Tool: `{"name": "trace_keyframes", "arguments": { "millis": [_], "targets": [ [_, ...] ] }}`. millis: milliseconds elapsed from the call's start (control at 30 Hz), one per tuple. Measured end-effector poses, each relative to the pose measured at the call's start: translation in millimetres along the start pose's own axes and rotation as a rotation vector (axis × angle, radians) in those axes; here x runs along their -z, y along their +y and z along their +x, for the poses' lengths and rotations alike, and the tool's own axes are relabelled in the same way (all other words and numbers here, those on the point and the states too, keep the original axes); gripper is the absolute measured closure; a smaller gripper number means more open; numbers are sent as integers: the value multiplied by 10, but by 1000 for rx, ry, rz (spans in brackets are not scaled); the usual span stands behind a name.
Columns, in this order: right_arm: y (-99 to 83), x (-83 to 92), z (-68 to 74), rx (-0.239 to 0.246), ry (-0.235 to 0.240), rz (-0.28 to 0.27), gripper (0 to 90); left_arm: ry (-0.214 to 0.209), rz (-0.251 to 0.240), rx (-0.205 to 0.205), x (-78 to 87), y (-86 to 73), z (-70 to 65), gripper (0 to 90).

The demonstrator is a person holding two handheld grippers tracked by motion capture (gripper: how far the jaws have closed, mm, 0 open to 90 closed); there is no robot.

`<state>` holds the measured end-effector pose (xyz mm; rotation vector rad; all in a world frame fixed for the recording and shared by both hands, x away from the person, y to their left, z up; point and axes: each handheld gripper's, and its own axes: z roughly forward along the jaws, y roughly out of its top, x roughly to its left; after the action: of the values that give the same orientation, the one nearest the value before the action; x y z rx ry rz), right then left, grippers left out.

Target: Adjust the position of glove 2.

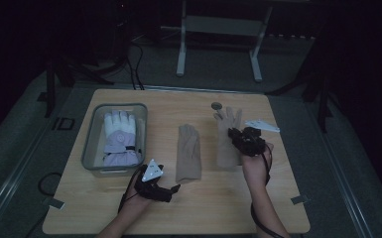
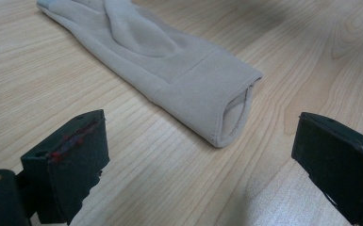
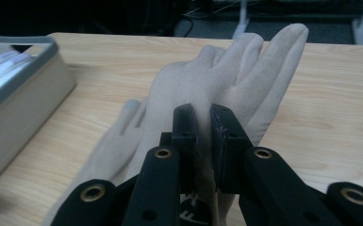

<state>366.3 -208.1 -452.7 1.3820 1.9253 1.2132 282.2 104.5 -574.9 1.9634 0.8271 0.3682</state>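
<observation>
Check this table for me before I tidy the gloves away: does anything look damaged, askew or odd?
One oddity: the left gripper has red fibres or scuffing along the edge of one pad, which looks worn. Otherwise the beige glove lies flat, the other beige glove is pinched in the right gripper, and the lilac glove sits neatly in its grey tray.

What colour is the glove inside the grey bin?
The glove is white and lilac, clearest in the high view.

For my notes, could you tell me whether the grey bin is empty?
Not empty: the grey bin holds a white and lilac glove lying flat inside.
</observation>
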Motion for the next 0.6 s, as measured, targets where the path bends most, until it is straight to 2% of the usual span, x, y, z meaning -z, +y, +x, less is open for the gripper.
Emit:
{"name": "trace_keyframes", "arguments": {
  "millis": [267, 400, 600],
  "targets": [
    [15, -198, 347, 21, 50, 13, 811, -2, -17, -8, 17, -9, -4, 46],
    [27, -319, 493, 30, 63, 25, 810, -11, -35, -29, 38, -19, -10, 40],
    [26, -455, 716, 24, 83, 27, 810, -15, -58, -30, 58, -30, -17, 38]
  ]
}}
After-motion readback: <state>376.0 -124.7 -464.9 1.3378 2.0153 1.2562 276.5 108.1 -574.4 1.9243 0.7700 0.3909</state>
